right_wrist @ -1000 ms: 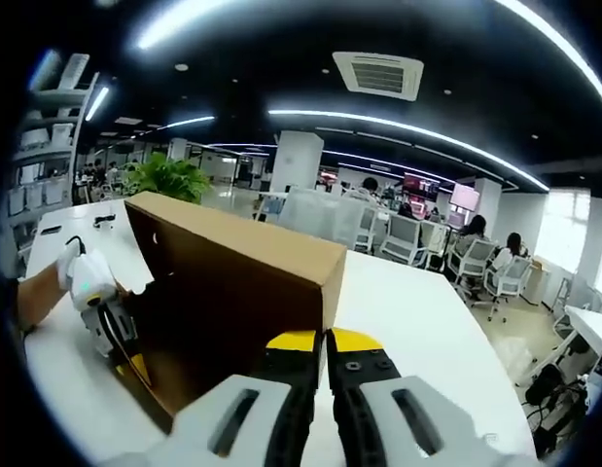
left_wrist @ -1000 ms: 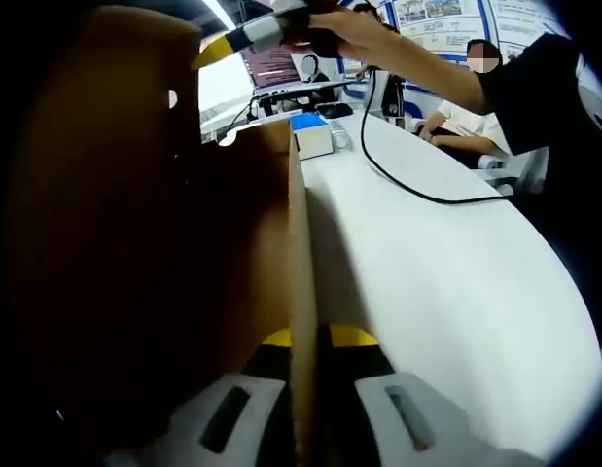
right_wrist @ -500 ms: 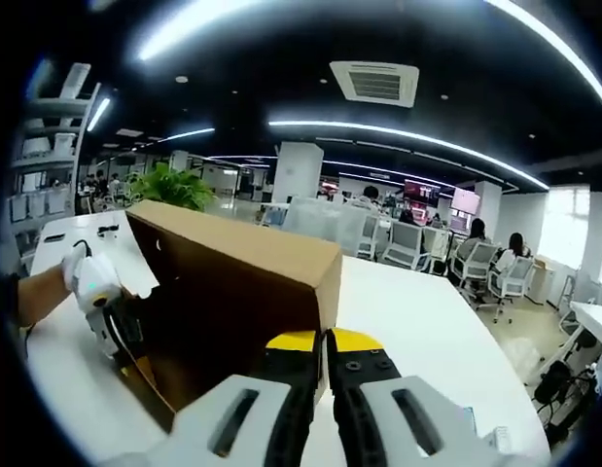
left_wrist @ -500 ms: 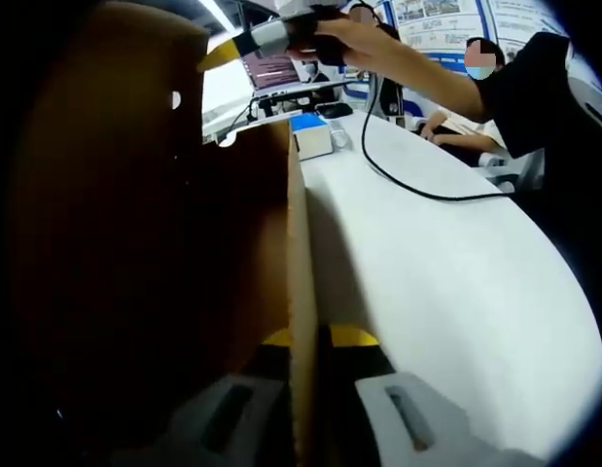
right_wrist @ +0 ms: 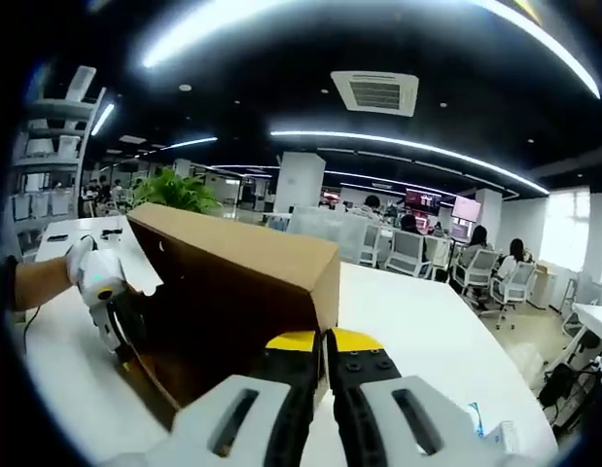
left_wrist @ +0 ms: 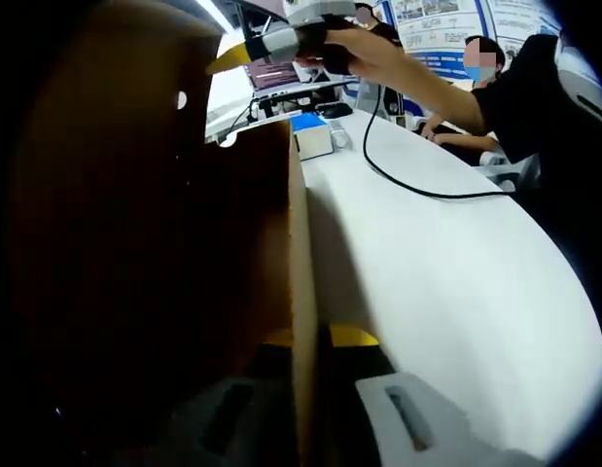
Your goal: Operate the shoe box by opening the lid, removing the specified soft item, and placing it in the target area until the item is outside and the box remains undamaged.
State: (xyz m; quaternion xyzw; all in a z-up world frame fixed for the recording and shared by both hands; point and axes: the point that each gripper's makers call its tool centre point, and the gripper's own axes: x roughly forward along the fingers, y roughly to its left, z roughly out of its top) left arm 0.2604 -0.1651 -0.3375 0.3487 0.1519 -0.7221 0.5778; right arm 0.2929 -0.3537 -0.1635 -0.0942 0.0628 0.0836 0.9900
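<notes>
Lid (right_wrist: 223,263) raised, pinched at centre frame by closed right gripper (right_wrist: 325,342); box wall (left_wrist: 299,292) clamped at lower centre by left gripper (left_wrist: 310,341). Opening stage nearly complete. Soft item location undeterminable; removal and placement on worktop (left_wrist: 456,292) outstanding

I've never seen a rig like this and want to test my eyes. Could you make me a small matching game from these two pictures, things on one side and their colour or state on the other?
Things:
1. shoe box lid
2. table
3. cable
4. small box at the far end of the table

Colour or state:
A. white, with a blue top
B. black, trailing across the table
C. brown cardboard, raised, its edge between the right gripper jaws
D. plain white surface

Pairs: 1-C, 2-D, 3-B, 4-A
</notes>
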